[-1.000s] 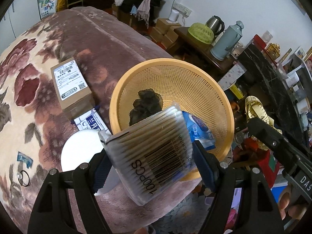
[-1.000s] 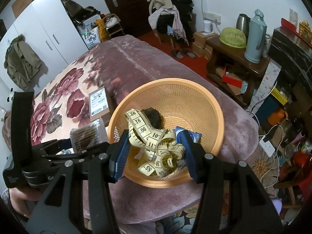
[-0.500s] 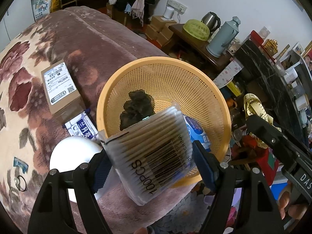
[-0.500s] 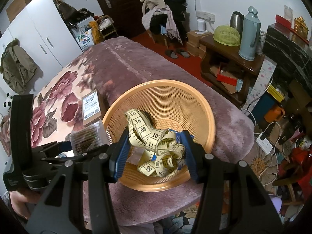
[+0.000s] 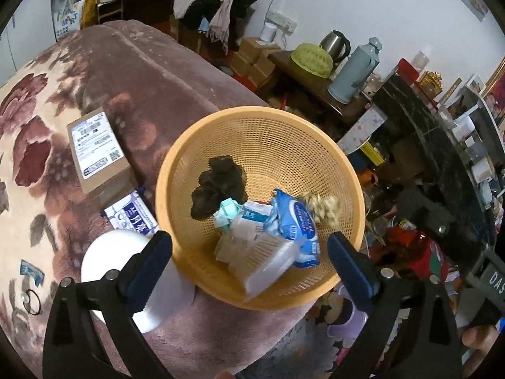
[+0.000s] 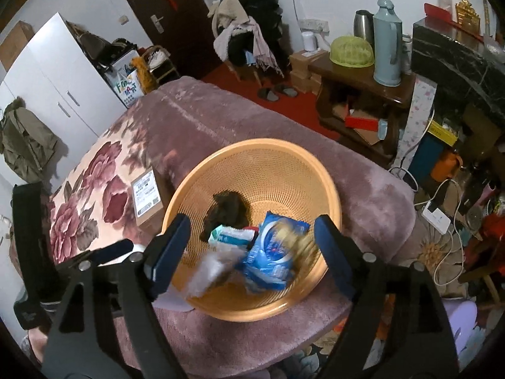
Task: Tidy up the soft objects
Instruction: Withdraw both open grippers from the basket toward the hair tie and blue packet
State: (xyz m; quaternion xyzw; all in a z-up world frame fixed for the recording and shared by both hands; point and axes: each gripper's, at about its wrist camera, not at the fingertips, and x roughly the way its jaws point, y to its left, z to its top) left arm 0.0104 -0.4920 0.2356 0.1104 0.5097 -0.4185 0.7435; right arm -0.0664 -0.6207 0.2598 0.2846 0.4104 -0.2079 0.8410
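Note:
An orange mesh basket (image 5: 284, 132) (image 6: 271, 158) sits on the bed's corner. In it lie a dark cloth (image 5: 219, 186) (image 6: 228, 210), a blue packet (image 5: 298, 221) (image 6: 274, 252), a pale tissue pack (image 5: 252, 218) (image 6: 227, 237), the cotton swab pack (image 5: 265, 260) (image 6: 211, 268) and the blurred yellow tape measure (image 5: 322, 208) (image 6: 295, 238). My left gripper (image 5: 249, 262) is open and empty above the basket's near side. My right gripper (image 6: 252, 246) is open and empty above the basket.
A cardboard box (image 5: 94, 151) (image 6: 146, 195), a blue-white pack (image 5: 132, 218) and a white round object (image 5: 126, 271) lie on the floral bedspread (image 5: 38, 164) left of the basket. A cluttered wooden table (image 6: 356, 75) and floor clutter stand beyond the bed's right edge.
Both grippers opened. The cotton swab pack dropped from the left one and the tape measure from the right one into the basket.

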